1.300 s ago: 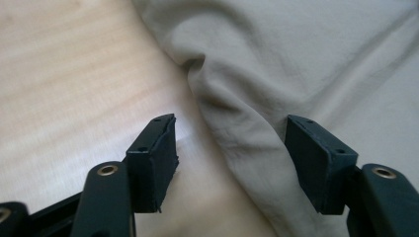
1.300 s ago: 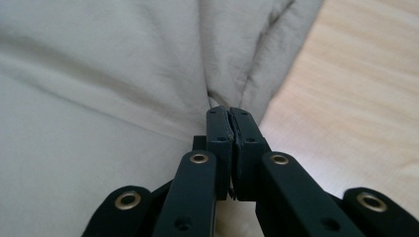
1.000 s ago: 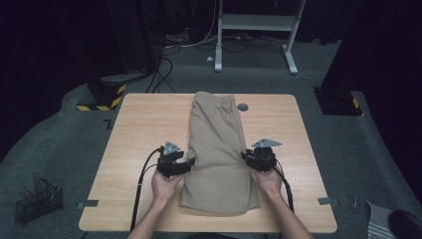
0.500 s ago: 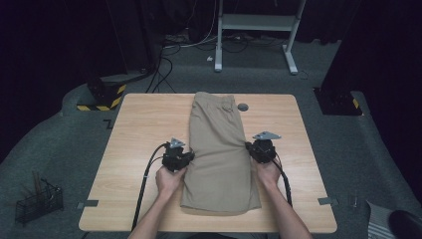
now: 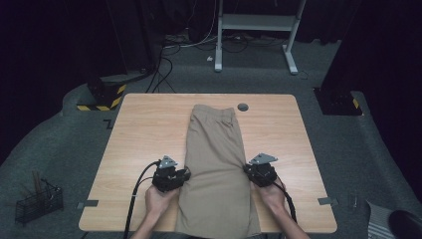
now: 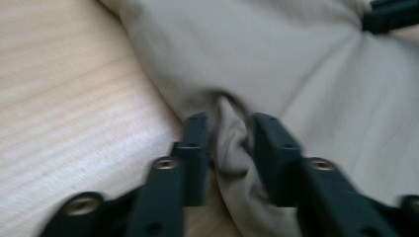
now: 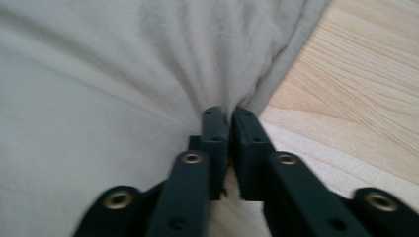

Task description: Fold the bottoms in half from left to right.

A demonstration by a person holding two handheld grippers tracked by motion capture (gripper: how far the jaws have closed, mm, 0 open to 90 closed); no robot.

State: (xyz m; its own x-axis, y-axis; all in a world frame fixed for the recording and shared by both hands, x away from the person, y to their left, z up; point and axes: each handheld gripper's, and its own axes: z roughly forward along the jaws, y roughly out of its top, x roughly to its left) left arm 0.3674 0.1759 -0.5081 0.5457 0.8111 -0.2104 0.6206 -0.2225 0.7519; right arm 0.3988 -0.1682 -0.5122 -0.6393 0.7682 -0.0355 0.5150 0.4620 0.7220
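Folded khaki trousers (image 5: 216, 149) lie lengthwise down the middle of the wooden table (image 5: 144, 129). My left gripper (image 5: 186, 173) is at their left edge. In the left gripper view its jaws (image 6: 230, 131) have just been opening and stand apart, with a puckered fold of the trousers (image 6: 316, 89) loose between them. My right gripper (image 5: 247, 169) is at the right edge. Its jaws (image 7: 225, 116) have also just been opening, but they still stand almost together, nipping the hem of the trousers (image 7: 123, 74), and creases run to the tips.
A small dark round grommet (image 5: 243, 106) sits in the table near the far edge. On the floor stand a wire basket (image 5: 37, 201) at the left, a white desk frame (image 5: 259, 30) beyond and yellow-black blocks (image 5: 99, 97).
Both grippers first edged forward at the trousers' sides, then drew back toward the near edge. The left jaws now stand apart around a fold.
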